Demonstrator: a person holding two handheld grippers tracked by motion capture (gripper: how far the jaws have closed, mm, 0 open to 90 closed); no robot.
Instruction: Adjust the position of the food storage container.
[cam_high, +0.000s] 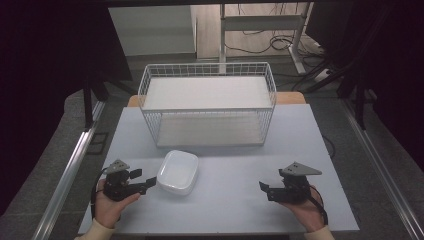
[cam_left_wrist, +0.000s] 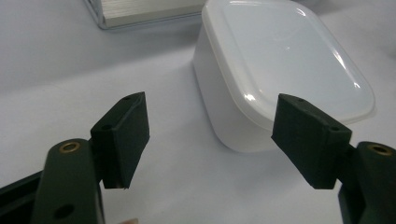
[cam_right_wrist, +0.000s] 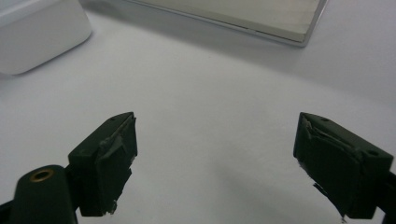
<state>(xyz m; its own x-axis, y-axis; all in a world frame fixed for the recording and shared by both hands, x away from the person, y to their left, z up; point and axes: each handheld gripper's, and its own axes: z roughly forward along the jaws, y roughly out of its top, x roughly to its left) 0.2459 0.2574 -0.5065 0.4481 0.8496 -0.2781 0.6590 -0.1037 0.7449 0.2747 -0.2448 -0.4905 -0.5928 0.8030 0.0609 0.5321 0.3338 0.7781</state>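
Observation:
A white rectangular plastic container (cam_high: 178, 171) with its lid on sits on the pale table (cam_high: 235, 195), left of centre. My left gripper (cam_high: 149, 184) rests at the front left, open, its jaws pointing right at the container's near corner and just short of it. In the left gripper view the container (cam_left_wrist: 280, 60) lies close ahead, and the left gripper (cam_left_wrist: 212, 140) has nothing between its jaws. My right gripper (cam_high: 264, 191) rests at the front right, open and empty, pointing left. In the right gripper view the right gripper (cam_right_wrist: 217, 163) shows bare table between the jaws and the container (cam_right_wrist: 37, 32) at the upper left.
A white wire basket rack (cam_high: 207, 102) with two flat shelves stands at the back of the table; its lower shelf edge (cam_right_wrist: 261, 18) shows ahead of the right gripper. Beyond the table are desk legs and cables on the floor. A metal rail (cam_high: 70, 170) runs along the left.

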